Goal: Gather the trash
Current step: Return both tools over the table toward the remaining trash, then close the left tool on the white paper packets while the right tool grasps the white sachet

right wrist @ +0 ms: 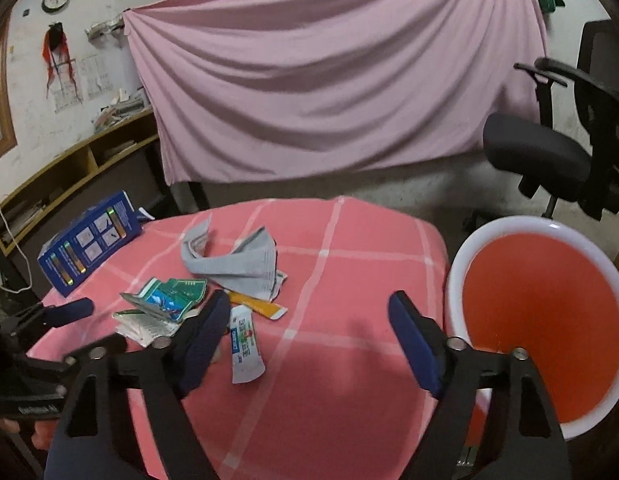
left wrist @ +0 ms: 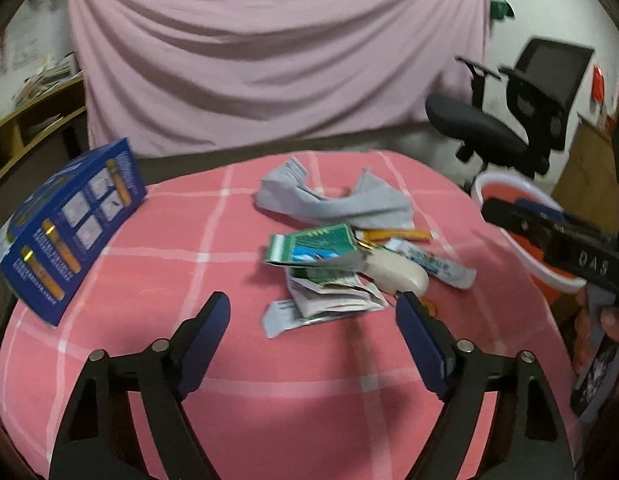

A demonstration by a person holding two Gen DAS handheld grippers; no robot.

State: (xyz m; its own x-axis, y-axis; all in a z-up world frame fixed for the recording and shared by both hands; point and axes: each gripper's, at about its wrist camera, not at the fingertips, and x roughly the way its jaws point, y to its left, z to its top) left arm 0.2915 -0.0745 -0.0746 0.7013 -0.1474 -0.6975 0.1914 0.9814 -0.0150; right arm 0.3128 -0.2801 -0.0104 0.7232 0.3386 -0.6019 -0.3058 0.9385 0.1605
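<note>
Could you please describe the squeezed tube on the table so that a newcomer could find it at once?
Start at the pink checked tablecloth beside the orange bin. In the litter pile near its middle, the white tube lies at the edge nearest the bin. Unlike the orange sachet beside it, it is white with blue print.
</note>
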